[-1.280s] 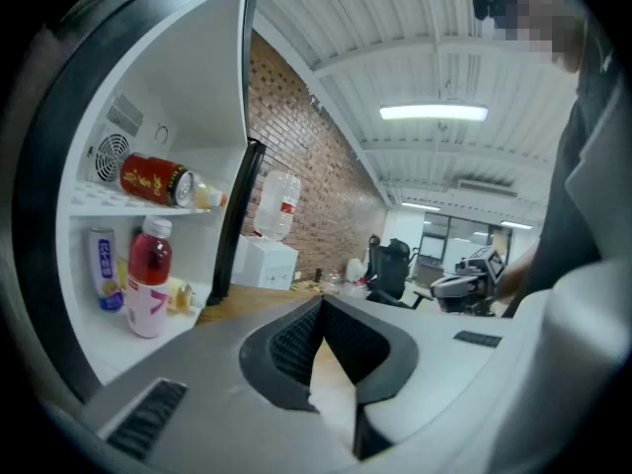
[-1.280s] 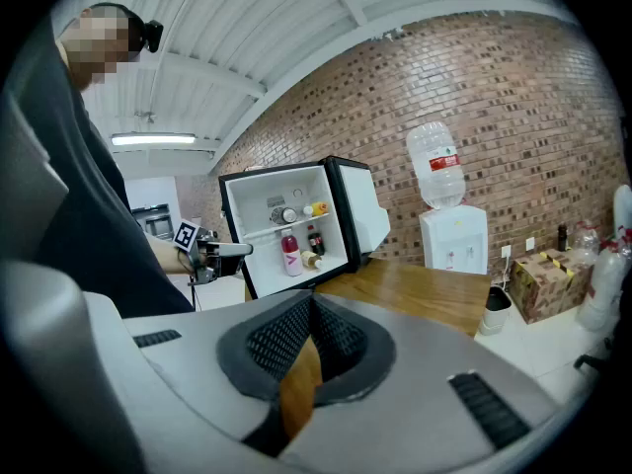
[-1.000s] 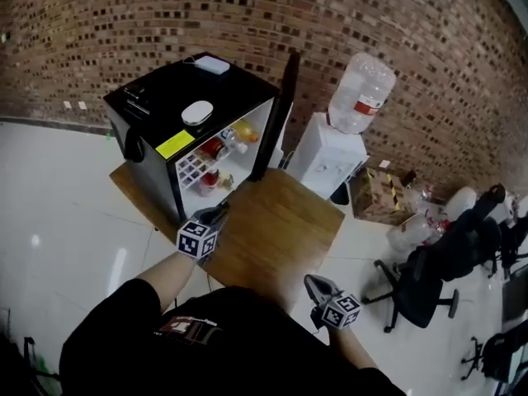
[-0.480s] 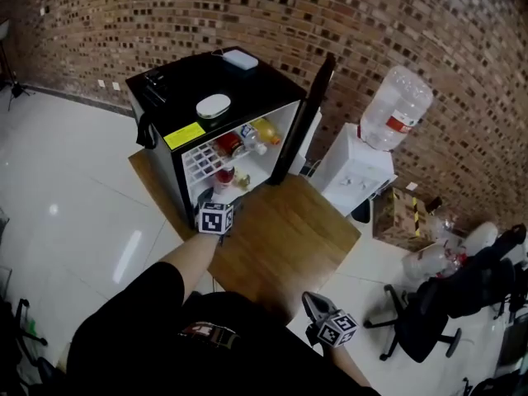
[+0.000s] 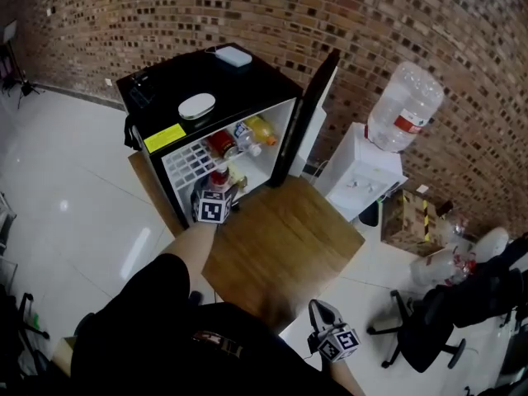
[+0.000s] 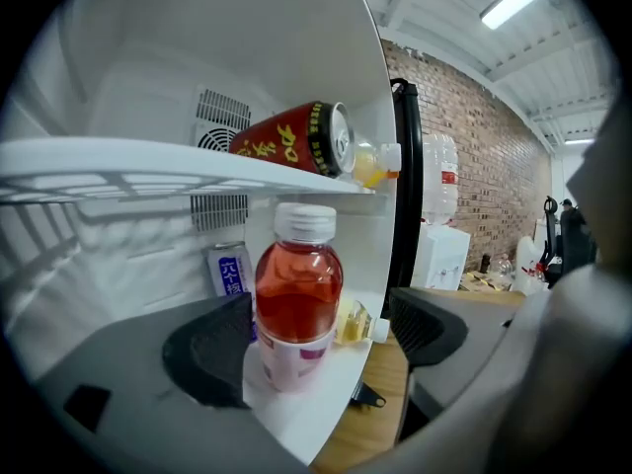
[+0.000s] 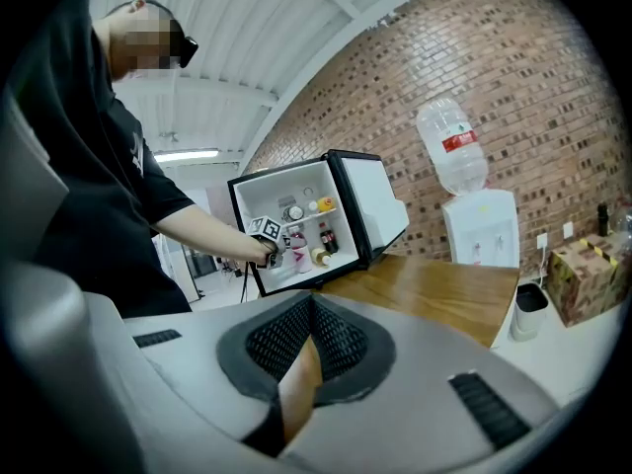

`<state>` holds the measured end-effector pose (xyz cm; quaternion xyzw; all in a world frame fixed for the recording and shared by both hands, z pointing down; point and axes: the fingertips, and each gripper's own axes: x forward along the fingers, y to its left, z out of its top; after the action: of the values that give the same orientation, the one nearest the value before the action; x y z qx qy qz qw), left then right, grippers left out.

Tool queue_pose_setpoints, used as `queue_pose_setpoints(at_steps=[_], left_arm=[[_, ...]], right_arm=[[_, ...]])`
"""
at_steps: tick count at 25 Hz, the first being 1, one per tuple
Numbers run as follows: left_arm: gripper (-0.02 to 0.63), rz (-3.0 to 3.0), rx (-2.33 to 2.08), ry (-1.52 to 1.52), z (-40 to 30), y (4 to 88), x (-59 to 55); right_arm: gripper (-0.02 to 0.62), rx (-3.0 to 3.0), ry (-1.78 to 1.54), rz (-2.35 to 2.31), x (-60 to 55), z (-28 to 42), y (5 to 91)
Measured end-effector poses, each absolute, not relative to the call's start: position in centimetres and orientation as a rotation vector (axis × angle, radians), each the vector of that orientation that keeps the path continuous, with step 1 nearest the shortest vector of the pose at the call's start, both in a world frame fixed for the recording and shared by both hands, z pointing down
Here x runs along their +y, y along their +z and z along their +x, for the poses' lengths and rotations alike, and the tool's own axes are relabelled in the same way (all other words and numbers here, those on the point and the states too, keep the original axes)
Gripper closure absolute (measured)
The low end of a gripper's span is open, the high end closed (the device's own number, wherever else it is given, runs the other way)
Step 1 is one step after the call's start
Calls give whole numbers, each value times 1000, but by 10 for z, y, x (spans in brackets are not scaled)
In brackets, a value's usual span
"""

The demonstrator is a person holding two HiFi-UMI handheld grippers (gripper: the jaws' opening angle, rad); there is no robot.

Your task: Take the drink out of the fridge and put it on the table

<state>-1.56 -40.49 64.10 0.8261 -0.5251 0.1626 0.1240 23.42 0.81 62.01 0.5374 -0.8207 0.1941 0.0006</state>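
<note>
Desk (image 5: 280,246) surface lies bare mid-frame for the set-down. The right hand-held gripper (image 7: 308,339), closed and empty, hangs low right. The left hand-held gripper (image 6: 318,336) stands wide open astride the red drink bottle (image 6: 298,304), likely sizing its body, near the fridge (image 5: 206,81) floor's front edge under the wire shelf (image 6: 148,166).

Water dispenser (image 5: 363,180), brick wall (image 5: 165,7), office chair (image 5: 431,324)

A wire shelf (image 6: 148,161) sits just above the red bottle (image 6: 296,299); the fridge (image 5: 181,77) front is open.
</note>
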Motion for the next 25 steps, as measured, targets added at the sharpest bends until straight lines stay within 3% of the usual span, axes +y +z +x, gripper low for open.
queue_pose_setpoints(at_steps=[8, 12, 25], left_arm=[[200, 2344, -1608, 462, -22, 646, -439], [280, 2413, -1541, 533, -22, 644, -444], [288, 2778, -1091, 678, 36, 639, -355]], right_arm=[[586, -2596, 525, 1654, 2, 239, 618], [586, -2589, 539, 1666, 0, 243, 619], [586, -2564, 540, 1658, -2, 258, 624]])
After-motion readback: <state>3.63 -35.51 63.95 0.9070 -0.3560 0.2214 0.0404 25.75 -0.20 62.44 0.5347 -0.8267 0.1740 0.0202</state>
